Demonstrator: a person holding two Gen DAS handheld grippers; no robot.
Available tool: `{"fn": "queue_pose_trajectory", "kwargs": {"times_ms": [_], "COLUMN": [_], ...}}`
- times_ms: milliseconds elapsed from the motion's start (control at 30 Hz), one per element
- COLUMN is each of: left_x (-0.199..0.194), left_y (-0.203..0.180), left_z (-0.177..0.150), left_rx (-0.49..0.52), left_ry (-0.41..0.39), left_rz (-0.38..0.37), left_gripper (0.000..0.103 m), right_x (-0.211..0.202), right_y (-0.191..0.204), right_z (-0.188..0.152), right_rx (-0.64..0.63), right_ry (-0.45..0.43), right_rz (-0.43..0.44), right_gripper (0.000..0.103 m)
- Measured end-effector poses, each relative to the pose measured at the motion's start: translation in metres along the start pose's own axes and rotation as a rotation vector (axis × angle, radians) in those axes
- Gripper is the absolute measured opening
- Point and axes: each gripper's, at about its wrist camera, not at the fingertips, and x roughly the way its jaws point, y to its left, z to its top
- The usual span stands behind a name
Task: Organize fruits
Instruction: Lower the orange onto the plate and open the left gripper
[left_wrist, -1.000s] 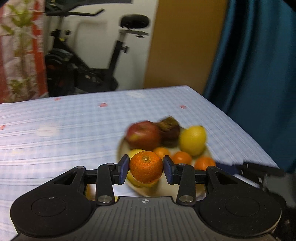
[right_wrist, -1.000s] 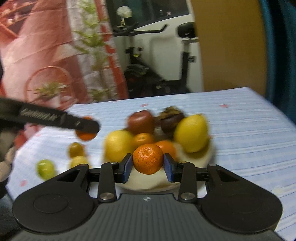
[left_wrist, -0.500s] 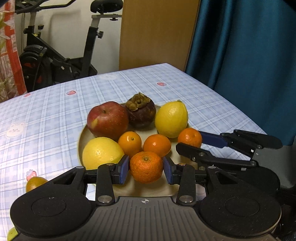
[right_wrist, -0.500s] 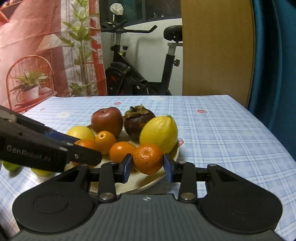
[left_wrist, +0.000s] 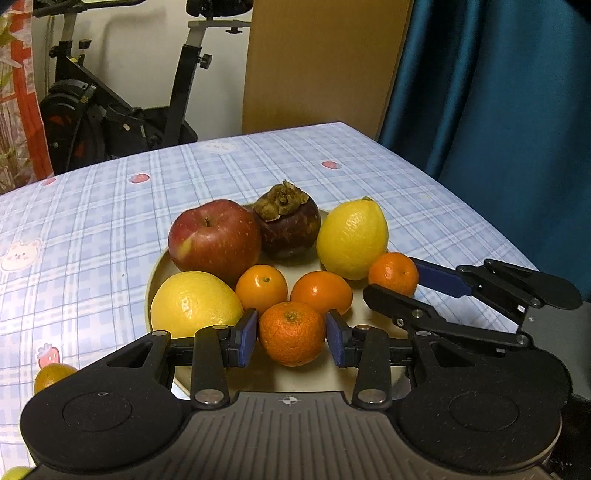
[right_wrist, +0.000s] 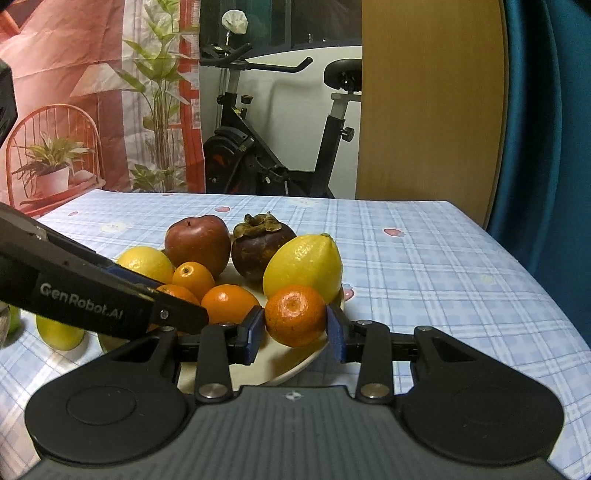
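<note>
A cream plate holds an apple, a mangosteen, two lemons and small oranges. My left gripper stands around a mandarin at the plate's near edge; a thin gap shows beside each pad, and the fruit seems to rest on the plate. My right gripper is around another mandarin at the plate's right rim, with a slight gap at the right pad. The right gripper also shows in the left wrist view.
Loose small fruits lie on the checked tablecloth left of the plate: an orange one, a yellow-green one and a green one. An exercise bike, a wooden panel and a blue curtain stand beyond the table.
Both grippers came down to the plate with their mandarins. The pads have since eased apart slightly from the fruits, which now sit at plate level.
</note>
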Motion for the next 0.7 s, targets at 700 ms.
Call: {"fn": "queue_pose_trajectory", "kwargs": {"times_ms": [700], "left_x": [-0.011], "left_y": [-0.003], "left_z": [0.0], "left_rx": [0.027], "left_ry": [-0.02], "left_rz": [0.018], "left_gripper": [0.044], "right_x": [-0.003], "right_y": [0.001], "right_z": [-0.002], "right_rx": [-0.008], "right_ry": [-0.023], "right_rz": [-0.015], "right_gripper": [0.041]}}
